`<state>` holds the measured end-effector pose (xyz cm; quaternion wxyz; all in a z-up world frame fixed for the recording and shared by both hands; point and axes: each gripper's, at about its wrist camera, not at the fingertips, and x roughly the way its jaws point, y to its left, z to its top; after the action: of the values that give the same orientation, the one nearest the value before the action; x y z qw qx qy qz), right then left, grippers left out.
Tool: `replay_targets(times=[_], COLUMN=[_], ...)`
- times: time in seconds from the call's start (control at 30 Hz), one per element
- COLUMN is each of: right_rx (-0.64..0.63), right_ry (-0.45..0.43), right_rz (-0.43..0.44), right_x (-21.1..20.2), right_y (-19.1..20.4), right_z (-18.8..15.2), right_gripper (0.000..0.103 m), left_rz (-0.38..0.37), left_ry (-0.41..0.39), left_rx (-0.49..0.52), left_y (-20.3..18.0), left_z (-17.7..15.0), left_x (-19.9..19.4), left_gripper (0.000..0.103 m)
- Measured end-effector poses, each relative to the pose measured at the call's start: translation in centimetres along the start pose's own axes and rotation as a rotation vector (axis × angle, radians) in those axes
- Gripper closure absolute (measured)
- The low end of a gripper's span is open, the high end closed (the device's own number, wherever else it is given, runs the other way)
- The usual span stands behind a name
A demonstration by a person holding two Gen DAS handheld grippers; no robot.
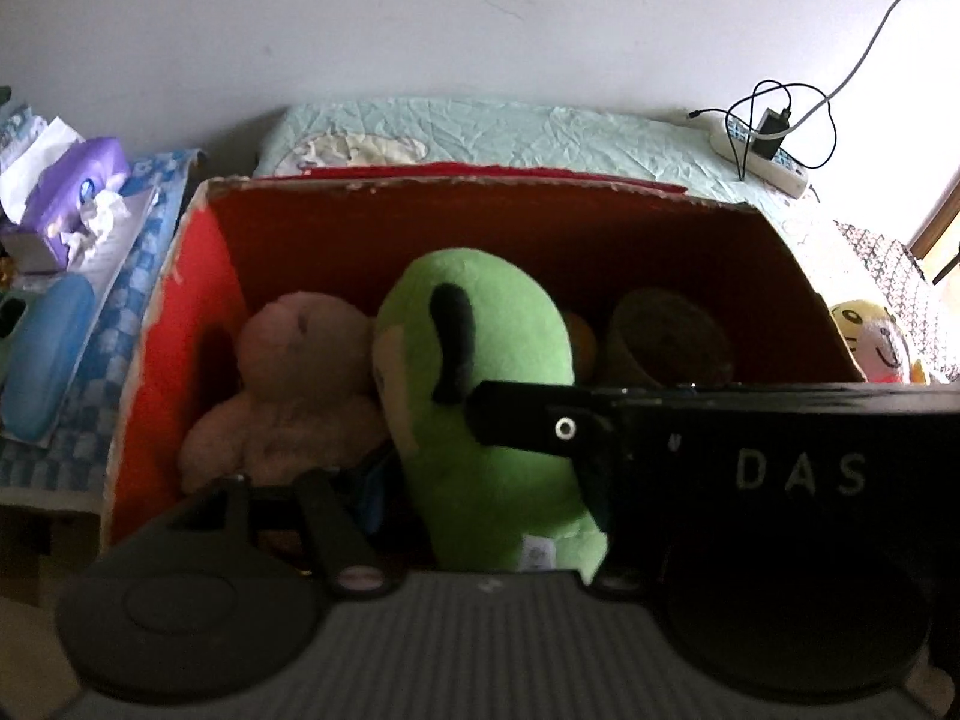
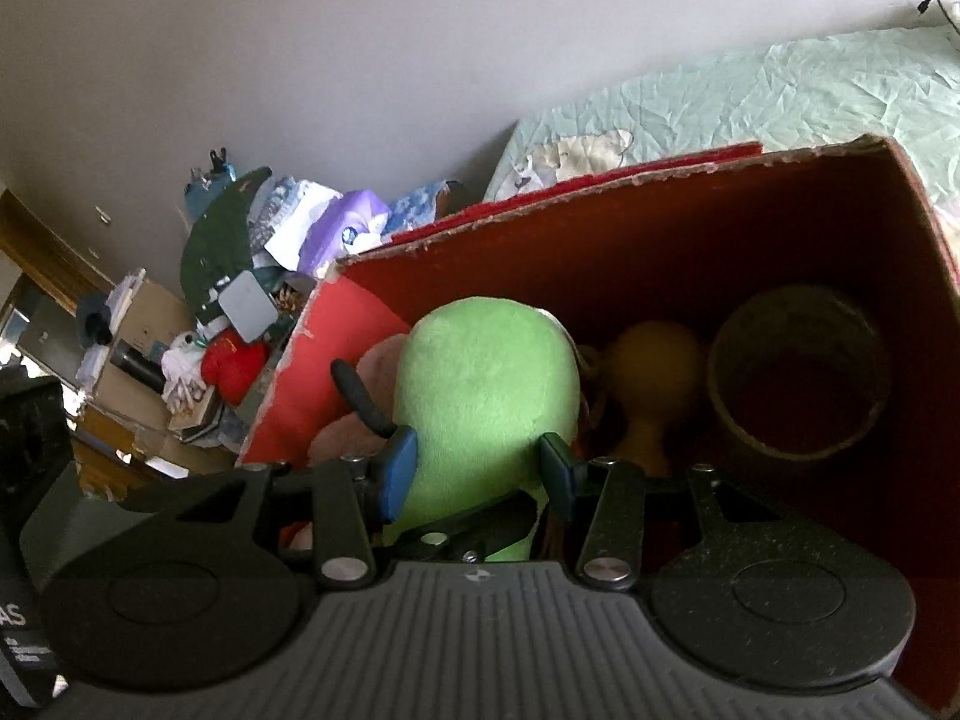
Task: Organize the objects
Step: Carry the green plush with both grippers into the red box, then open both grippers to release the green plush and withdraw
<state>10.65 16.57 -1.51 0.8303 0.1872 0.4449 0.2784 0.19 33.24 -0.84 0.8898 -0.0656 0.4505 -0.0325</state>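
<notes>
Red cardboard box (image 2: 690,228): green plush toy (image 2: 486,384) clamped by right gripper (image 2: 474,474) fingers; pink plush toy (image 1: 294,384) beside it. Left gripper (image 1: 456,516) fingers' state: cannot tell.

"DAS" — white letters on the right claw's black body (image 1: 780,468).

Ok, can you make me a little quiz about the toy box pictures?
1. True or false: the green plush toy lies on the bed, outside the red cardboard box.
2. What does the right gripper clamp? A the tissue pack, B the green plush toy, C nothing.
3. In the left wrist view, what colour is the plush toy touching the green one's left side?
Key: 1 false, it is within the box walls. 2 B. 3 pink, the pink plush toy.
</notes>
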Motion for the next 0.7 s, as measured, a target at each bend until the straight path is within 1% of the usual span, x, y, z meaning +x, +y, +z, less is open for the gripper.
replay_targets(times=[0.13,0.27,0.3,0.4,0.57,0.7], right_rx=[-0.070,-0.044,-0.041,-0.020,-0.018,0.007], right_ry=[0.014,0.026,0.024,0.018,-0.005,-0.021], right_rz=[-0.019,0.000,0.003,0.020,0.012,0.017], right_x=[1.0,1.1,0.9,0.3,-0.8,-1.4], right_y=[1.0,0.3,0.3,0.1,0.2,-0.1], right_z=[0.1,0.5,0.5,0.5,0.4,0.3], right_gripper=[0.055,0.054,0.052,0.050,0.046,0.046], left_rz=[0.008,0.000,-0.003,0.002,-0.004,0.016], left_ry=[-0.001,0.001,0.002,0.003,0.000,-0.014], left_rx=[-0.005,-0.032,-0.038,-0.027,-0.043,-0.034], left_y=[0.7,1.6,1.7,1.4,1.3,0.8], left_z=[-0.1,0.0,0.0,0.1,0.2,0.0], left_x=[0.0,0.1,0.1,0.0,-0.5,-1.2], left_gripper=[0.036,0.036,0.036,0.036,0.033,0.028])
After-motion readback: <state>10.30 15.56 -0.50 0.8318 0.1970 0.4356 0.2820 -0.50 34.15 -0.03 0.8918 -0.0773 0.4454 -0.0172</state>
